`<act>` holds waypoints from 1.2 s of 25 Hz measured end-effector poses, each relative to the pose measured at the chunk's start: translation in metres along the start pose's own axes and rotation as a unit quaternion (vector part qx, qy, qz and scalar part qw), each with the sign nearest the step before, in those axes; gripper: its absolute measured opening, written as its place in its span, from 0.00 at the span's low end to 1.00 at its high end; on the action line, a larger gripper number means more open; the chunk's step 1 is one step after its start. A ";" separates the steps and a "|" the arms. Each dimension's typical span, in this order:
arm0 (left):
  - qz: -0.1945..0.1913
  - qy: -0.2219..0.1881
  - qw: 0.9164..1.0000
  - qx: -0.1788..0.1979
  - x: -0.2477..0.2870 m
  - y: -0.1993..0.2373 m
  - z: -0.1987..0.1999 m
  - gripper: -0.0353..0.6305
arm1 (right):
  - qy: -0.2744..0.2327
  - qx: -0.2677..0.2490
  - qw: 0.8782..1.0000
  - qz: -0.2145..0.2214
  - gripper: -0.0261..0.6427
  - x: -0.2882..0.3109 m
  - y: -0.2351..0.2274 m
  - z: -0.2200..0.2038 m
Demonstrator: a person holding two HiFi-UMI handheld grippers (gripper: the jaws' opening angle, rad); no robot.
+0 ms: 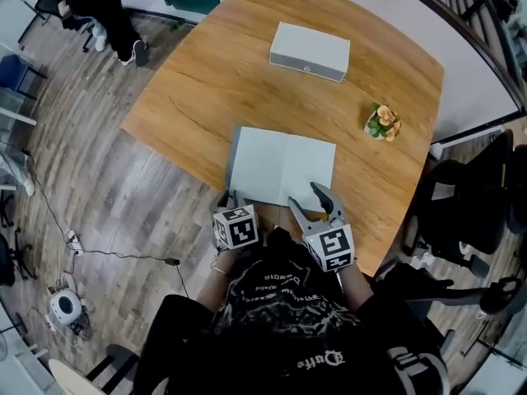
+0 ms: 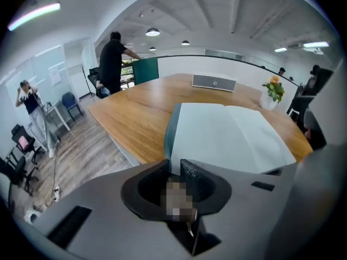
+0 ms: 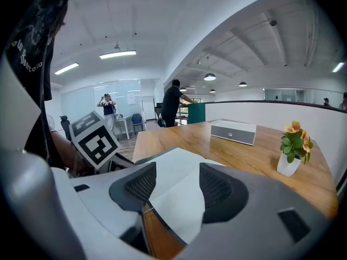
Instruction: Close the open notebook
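The open notebook (image 1: 280,167) lies with white pages up and a grey cover beneath, near the front edge of the wooden table (image 1: 206,72). My left gripper (image 1: 226,197) is at its near left corner. In the left gripper view the jaws (image 2: 173,169) stand nearly together, with the corner of the notebook (image 2: 227,137) pinched between the pads. My right gripper (image 1: 306,197) hovers over the near edge of the right page. Its jaws (image 3: 176,183) are wide apart, with the notebook (image 3: 179,167) showing below the gap and nothing gripped.
A white box (image 1: 310,51) lies at the far side of the table, and a small potted flower (image 1: 383,123) stands at the right. Black office chairs (image 1: 461,212) stand off the table's right edge. A person (image 2: 113,64) stands beyond the far end.
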State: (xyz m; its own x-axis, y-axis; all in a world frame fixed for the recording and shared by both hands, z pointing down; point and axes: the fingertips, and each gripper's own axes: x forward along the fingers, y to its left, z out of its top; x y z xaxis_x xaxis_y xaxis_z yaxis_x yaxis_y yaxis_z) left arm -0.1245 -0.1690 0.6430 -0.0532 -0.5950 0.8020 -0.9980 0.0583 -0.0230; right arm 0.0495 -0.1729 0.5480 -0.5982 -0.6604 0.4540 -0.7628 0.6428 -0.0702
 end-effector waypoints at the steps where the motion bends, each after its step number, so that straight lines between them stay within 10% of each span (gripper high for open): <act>1: 0.004 -0.001 1.000 0.006 0.000 0.001 -0.001 0.18 | 0.001 0.000 1.000 0.002 0.39 0.000 0.002 0.000; 21: 0.045 -0.094 0.994 0.040 -0.033 0.006 0.041 0.11 | -0.012 0.034 0.999 -0.033 0.38 -0.010 -0.014 -0.005; 30: -0.002 -0.150 0.987 0.055 -0.059 -0.009 0.059 0.11 | -0.017 0.051 0.997 -0.058 0.38 -0.020 -0.024 -0.009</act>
State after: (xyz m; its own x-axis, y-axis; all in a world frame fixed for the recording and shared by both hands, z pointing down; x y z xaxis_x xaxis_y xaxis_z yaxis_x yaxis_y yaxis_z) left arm -0.1141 -0.1822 0.5605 -0.0410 -0.8067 0.5896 -0.9949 -0.0215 -0.0986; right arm 0.0821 -0.1720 0.5485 -0.5121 -0.7415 0.4336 -0.8468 0.5202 -0.1104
